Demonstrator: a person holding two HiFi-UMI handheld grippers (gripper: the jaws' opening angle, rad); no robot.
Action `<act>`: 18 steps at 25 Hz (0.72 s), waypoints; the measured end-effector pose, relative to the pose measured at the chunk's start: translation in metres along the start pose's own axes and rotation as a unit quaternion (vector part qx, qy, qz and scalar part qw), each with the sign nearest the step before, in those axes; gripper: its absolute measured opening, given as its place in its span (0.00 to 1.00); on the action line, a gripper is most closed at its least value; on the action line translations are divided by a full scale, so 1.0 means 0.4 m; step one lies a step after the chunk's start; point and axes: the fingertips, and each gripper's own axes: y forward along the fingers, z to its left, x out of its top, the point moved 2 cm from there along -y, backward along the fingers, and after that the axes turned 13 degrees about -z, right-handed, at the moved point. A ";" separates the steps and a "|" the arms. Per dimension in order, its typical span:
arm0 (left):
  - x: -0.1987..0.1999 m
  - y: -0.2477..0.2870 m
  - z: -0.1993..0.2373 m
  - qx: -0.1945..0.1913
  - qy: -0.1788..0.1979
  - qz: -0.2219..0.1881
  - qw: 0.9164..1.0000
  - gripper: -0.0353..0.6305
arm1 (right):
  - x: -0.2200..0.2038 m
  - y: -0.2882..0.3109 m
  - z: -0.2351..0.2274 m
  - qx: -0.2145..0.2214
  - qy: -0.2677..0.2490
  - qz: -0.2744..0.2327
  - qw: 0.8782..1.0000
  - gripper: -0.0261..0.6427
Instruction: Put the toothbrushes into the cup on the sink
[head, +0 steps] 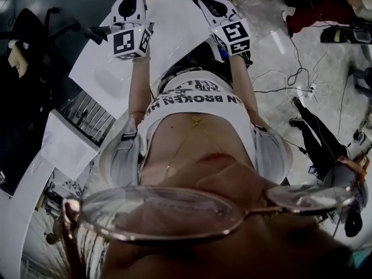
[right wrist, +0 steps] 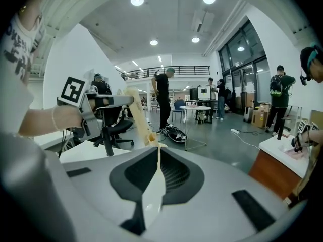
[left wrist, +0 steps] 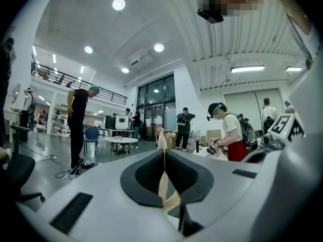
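Pinching a thin, flat cream toothbrush (left wrist: 161, 137) upright in the left gripper (left wrist: 164, 158), jaws pressed together on its handle, one end poking past the tips. Clamping a second pale cream toothbrush (right wrist: 137, 110) the same way in the right gripper (right wrist: 157, 153), long axis slanting up and left toward the other tool. Finding no cup in any view; probably down by the white slab (head: 104, 74) under both hands, so neither judged nearer.
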 end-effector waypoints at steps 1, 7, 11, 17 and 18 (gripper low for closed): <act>-0.008 0.009 0.002 0.000 0.000 0.001 1.000 0.08 | -0.001 -0.001 -0.006 -0.003 0.000 0.001 1.000 0.09; -0.066 0.067 0.003 -0.007 0.009 0.010 1.000 0.08 | -0.013 -0.020 -0.045 -0.021 0.007 0.007 1.000 0.09; -0.123 0.097 0.007 -0.007 0.014 0.026 1.000 0.08 | -0.025 -0.034 -0.069 -0.031 0.010 0.014 0.999 0.09; -0.194 0.111 0.018 -0.006 0.015 0.050 0.999 0.08 | -0.048 -0.044 -0.084 -0.041 0.017 0.029 0.999 0.09; -0.202 0.113 0.019 -0.006 0.014 0.052 0.999 0.08 | -0.050 -0.045 -0.086 -0.043 0.017 0.031 0.998 0.09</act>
